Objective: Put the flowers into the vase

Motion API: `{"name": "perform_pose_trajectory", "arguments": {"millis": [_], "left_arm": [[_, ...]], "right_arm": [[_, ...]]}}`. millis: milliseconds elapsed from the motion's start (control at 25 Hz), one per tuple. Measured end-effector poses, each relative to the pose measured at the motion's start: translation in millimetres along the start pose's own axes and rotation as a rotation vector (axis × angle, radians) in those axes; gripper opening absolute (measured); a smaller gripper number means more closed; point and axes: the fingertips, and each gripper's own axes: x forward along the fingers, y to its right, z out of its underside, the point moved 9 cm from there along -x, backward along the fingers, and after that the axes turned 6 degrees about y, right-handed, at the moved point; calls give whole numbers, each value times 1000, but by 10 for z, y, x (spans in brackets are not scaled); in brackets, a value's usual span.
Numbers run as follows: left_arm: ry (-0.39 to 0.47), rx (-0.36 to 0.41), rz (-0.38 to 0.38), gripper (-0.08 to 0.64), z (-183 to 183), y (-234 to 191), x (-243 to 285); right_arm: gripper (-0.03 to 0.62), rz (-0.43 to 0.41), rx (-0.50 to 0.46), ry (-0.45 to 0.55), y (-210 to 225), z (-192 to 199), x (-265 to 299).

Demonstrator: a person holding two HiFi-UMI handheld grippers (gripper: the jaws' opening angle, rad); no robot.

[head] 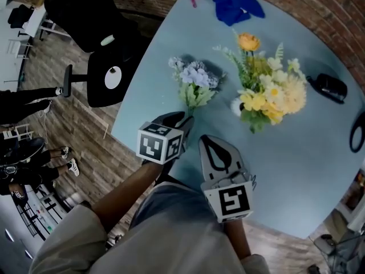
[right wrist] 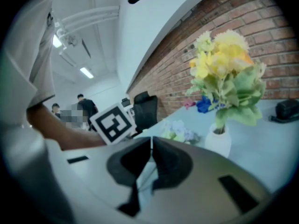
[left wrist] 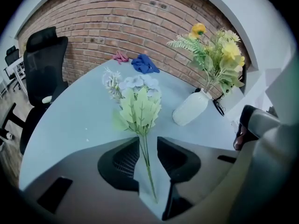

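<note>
The bunch of pale blue and white flowers lies on the light blue table, blooms toward the far side and stem toward the near edge. The left gripper points down at it. Its jaws stand apart with the thin green stem between them, and the pads do not press on the stem. To the right stands the white vase, already holding a bouquet of yellow flowers, well apart from the lying bunch. The right gripper hangs over the near part of the table, jaws closed together on nothing. A blue cloth lies at the far edge.
</note>
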Motion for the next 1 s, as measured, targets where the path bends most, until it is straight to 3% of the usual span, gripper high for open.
{"name": "perform_pose_trajectory", "arguments": {"millis": [360, 1000], "left_arm": [[-115, -60, 24, 153, 14, -122, 186], [-142, -84, 48, 153, -19, -119, 417]], "right_arm": [[25, 1, 25, -16, 11, 27, 85], [25, 18, 29, -22, 104, -8, 210]]}}
